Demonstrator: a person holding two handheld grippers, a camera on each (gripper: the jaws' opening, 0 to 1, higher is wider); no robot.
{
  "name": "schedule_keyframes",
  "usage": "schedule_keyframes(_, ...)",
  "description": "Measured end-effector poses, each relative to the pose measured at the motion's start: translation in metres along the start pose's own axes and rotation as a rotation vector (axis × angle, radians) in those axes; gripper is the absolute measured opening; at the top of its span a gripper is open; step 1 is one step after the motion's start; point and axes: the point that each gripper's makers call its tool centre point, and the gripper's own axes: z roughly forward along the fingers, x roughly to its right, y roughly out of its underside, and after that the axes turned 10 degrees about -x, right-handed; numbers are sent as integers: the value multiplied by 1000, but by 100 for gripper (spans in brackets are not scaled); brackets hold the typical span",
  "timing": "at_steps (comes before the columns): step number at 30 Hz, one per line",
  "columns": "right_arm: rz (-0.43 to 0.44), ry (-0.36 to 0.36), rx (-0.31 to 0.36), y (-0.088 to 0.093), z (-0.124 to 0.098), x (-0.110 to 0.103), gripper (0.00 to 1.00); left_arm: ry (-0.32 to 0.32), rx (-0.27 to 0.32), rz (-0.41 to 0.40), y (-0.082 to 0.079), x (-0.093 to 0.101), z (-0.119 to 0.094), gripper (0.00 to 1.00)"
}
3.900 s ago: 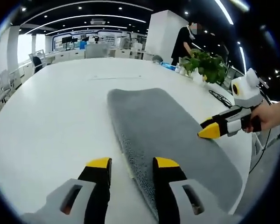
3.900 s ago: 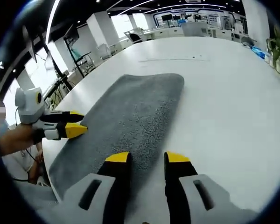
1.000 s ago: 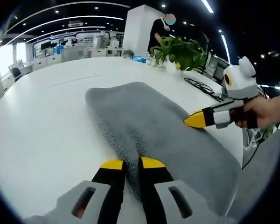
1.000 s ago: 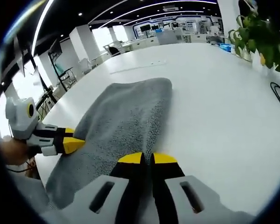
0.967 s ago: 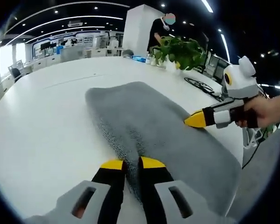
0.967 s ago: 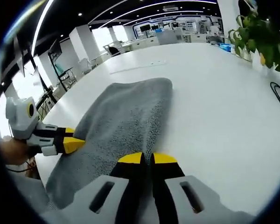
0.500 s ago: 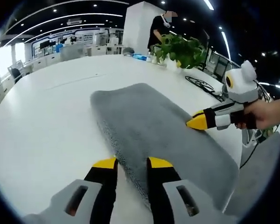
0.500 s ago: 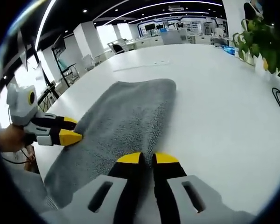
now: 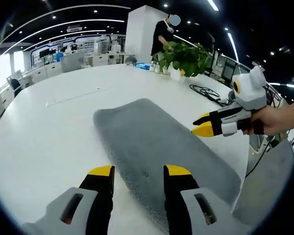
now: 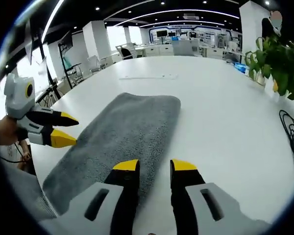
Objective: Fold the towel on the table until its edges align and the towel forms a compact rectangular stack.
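Observation:
A grey towel [image 9: 152, 142] lies folded lengthwise as a long strip on the white table [image 9: 44, 132]. My left gripper [image 9: 138, 172] hovers open over its near long edge, nothing between the jaws. In the left gripper view the right gripper [image 9: 202, 124] comes in from the right, open, just above the towel's far edge. In the right gripper view the same towel [image 10: 117, 132] stretches away, and my right gripper [image 10: 154, 166] stands open above its near edge. There the left gripper [image 10: 66, 130] enters from the left, open, beside the towel's other long edge.
A potted green plant [image 9: 183, 54] stands at the table's far side, with black cables [image 9: 208, 93] near it. A person [image 9: 161, 34] stands behind by a white pillar. The plant [image 10: 279, 63] and cables [image 10: 291, 132] sit at the right of the right gripper view. Desks and chairs fill the background.
Both grippers were shut on the towel's edges a second ago; they have since opened, let go and lifted slightly. The towel lies flat.

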Motion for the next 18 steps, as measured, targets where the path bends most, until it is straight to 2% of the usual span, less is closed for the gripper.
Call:
schedule_keyframes(2, -28, -16, 5, -1, -3, -3, 23, 28, 3, 21, -1, 7, -2, 46)
schedule_keyframes(7, -53, -50, -5, 1, -7, -16, 22, 93, -14, 129, 2, 41, -8, 48)
schedule_keyframes(10, -89, -77, -7, 1, -10, -27, 22, 134, -35, 198, 12, 57, -6, 51)
schedule_keyframes(12, -122, -108, -18, 4, -9, -35, 22, 163, -43, 213, 17, 69, -8, 54)
schedule_keyframes(17, -178, -150, -43, 13, -13, -49, 22, 197, -70, 287, 29, 85, -13, 57)
schedule_keyframes(18, -195, -161, -50, 18, -16, -54, 22, 224, -73, 302, 33, 91, -14, 57)
